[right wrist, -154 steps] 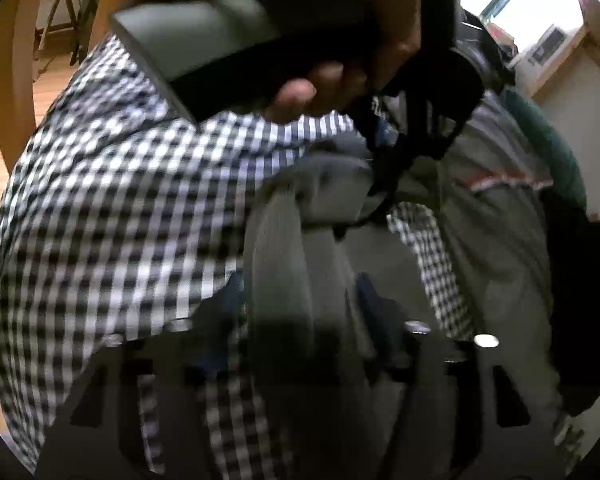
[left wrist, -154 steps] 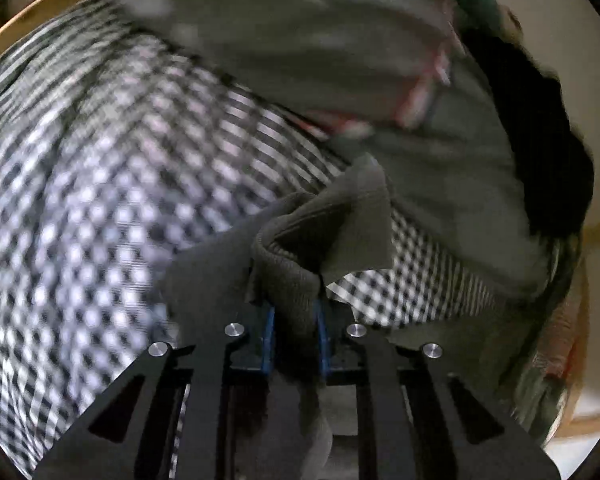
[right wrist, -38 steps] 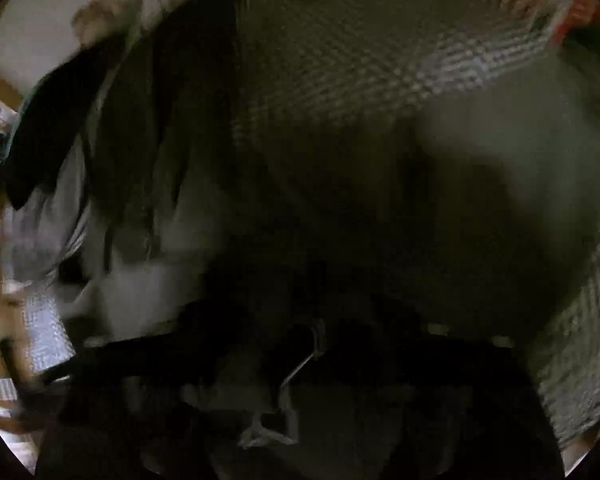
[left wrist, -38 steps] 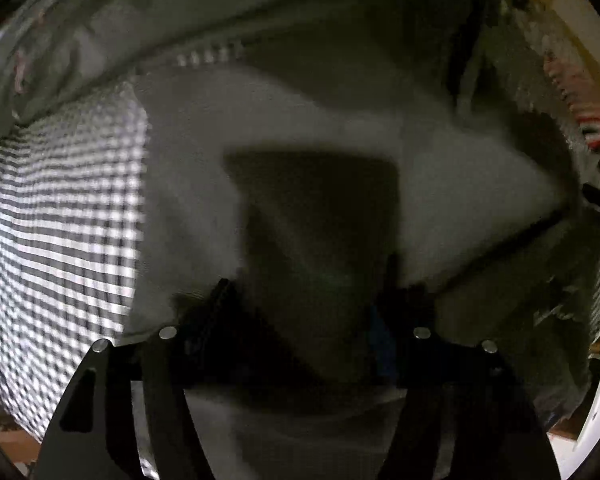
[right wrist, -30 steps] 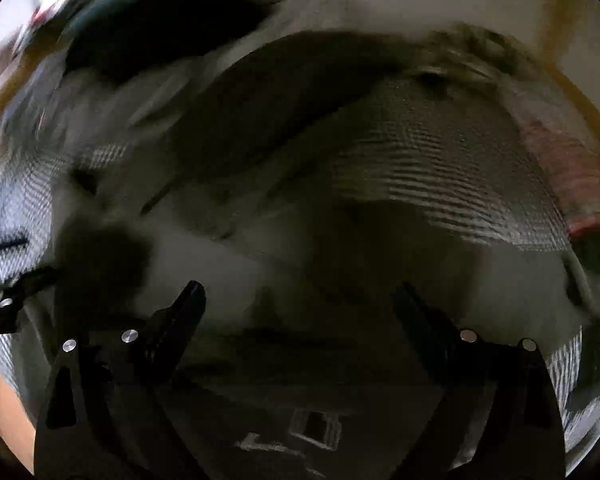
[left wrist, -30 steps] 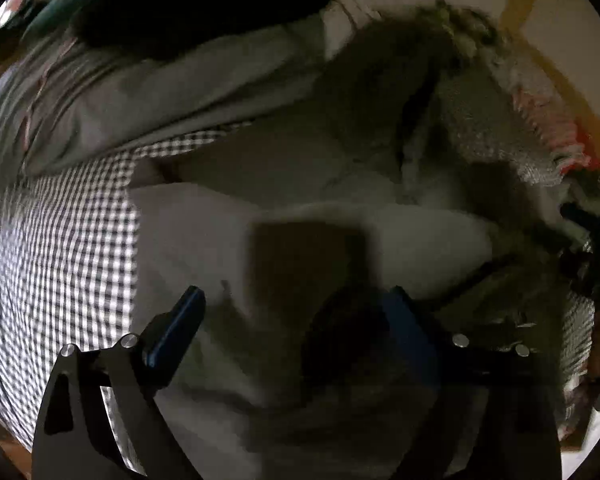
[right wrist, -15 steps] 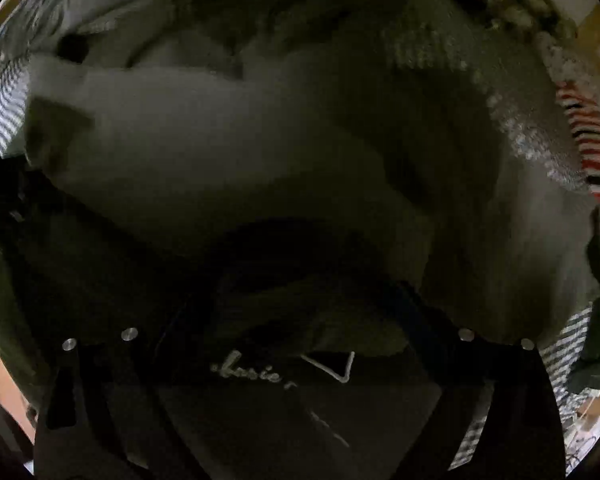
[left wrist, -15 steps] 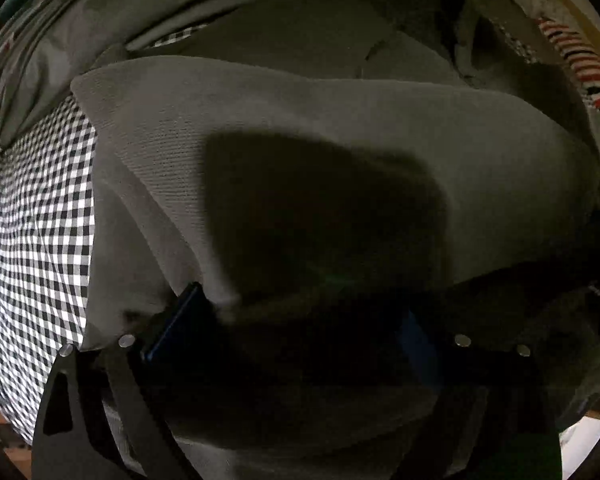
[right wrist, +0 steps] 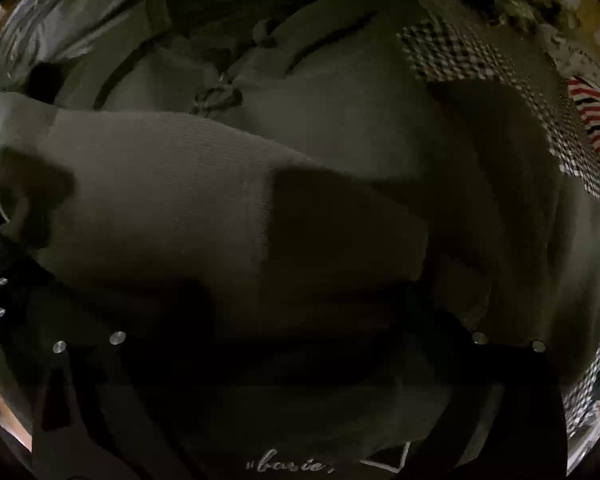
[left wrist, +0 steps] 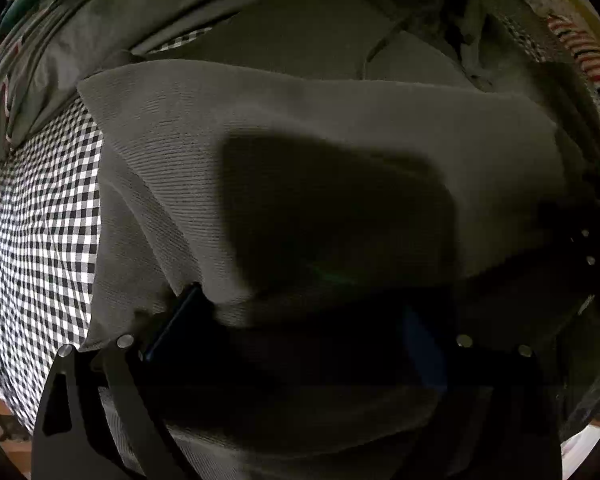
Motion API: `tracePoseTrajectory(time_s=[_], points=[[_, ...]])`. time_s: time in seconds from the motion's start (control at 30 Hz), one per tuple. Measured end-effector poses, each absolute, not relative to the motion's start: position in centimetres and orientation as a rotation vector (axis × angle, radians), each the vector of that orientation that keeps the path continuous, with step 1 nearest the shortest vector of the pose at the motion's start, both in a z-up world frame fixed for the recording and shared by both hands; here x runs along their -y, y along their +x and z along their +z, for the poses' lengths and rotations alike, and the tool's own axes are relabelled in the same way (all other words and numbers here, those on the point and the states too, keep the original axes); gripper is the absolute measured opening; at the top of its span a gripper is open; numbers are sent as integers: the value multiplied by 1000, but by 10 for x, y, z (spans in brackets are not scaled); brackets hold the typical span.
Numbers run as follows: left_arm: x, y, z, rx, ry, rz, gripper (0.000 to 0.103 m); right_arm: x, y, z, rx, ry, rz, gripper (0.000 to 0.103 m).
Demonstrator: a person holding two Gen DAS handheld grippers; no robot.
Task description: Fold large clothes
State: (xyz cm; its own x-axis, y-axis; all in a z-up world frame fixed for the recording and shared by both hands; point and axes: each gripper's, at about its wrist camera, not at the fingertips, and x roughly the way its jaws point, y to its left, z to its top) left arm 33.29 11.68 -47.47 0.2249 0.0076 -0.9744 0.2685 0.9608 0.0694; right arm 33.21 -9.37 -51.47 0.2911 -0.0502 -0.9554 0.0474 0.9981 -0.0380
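Two fisheye views look almost straight down on a heap of clothes. The largest thing we see is a grey knitted garment (left wrist: 300, 128), folded over itself, filling the middle of the left wrist view and stretching from the left edge to the centre of the right wrist view (right wrist: 160, 184). It lies on a black-and-white checked cloth (left wrist: 40, 240), which shows along the left side of the left wrist view. Other grey garments (left wrist: 300, 20) are piled across the top of both views, and a red-striped piece (right wrist: 592, 116) sits at the right edge.

The left hand-held gripper (left wrist: 296, 320) stands low in its frame with its jaws wide apart, and the fold of the knit lies between them; the blue pads (left wrist: 172, 324) press on nothing that we can make out, though the shadow there is deep. The right hand-held gripper (right wrist: 300, 332) is opening, its jaws spread wide at the bottom of its frame, with dark grey cloth lying between them, not clamped. A small white script print (right wrist: 288, 466) reading "basic" shows at the bottom edge of the right wrist view.
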Motion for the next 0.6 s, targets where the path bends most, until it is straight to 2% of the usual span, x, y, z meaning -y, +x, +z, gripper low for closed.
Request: tracePoseTrajectory(time_s=[0.37, 0.6], points=[[-41, 387, -426, -1278, 186, -253, 92, 175, 302, -453, -1130, 191, -140, 100], [-8, 375, -403, -1218, 219, -171, 92, 237, 279, -448, -1109, 234, -244, 100]])
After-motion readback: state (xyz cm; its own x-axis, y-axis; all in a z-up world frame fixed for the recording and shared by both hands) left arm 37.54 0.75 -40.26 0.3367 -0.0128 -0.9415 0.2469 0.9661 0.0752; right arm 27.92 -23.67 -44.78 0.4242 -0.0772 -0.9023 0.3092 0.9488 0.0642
